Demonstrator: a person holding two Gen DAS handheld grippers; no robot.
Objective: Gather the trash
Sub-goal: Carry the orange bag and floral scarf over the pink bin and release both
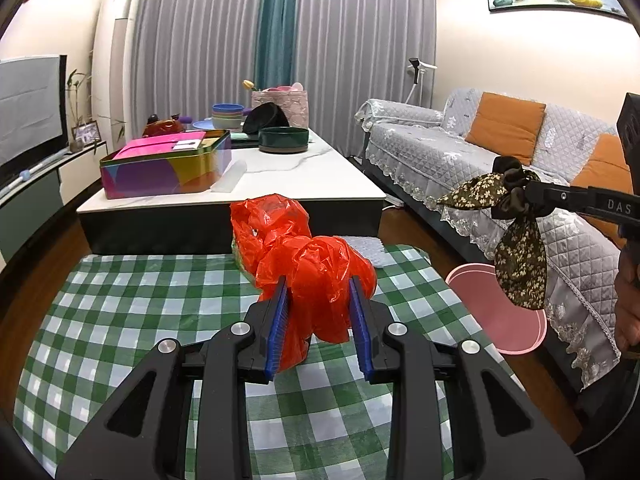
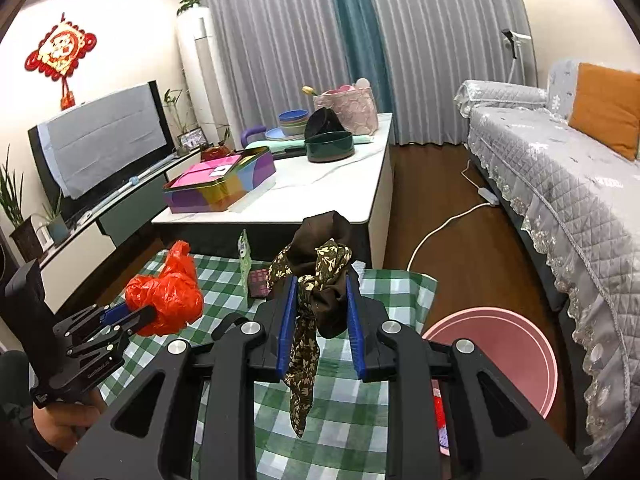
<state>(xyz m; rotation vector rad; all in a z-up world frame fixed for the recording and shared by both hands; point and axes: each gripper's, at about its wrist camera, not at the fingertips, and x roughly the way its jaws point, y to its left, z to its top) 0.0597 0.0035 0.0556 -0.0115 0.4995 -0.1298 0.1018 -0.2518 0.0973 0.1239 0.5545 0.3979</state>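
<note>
A crumpled red plastic bag (image 1: 316,276) is pinched between the blue pads of my left gripper (image 1: 320,288), held above the green checked cloth (image 1: 120,300). In the right wrist view the same red plastic bag (image 2: 168,292) hangs from the left gripper (image 2: 132,316) at the lower left. My right gripper (image 2: 320,280) is shut on a brown scrunchie with floral ribbon tails (image 2: 320,280), which dangles below the pads. In the left wrist view that scrunchie (image 1: 516,216) hangs from the right gripper (image 1: 532,196) over a pink round bin (image 1: 500,312).
The pink bin (image 2: 500,356) stands on the wood floor right of the cloth. A small green carton (image 2: 245,264) and a dark packet (image 2: 260,282) sit on the cloth. Beyond are a white coffee table (image 2: 320,188) with a colourful tin, and a grey sofa (image 2: 560,184) at right.
</note>
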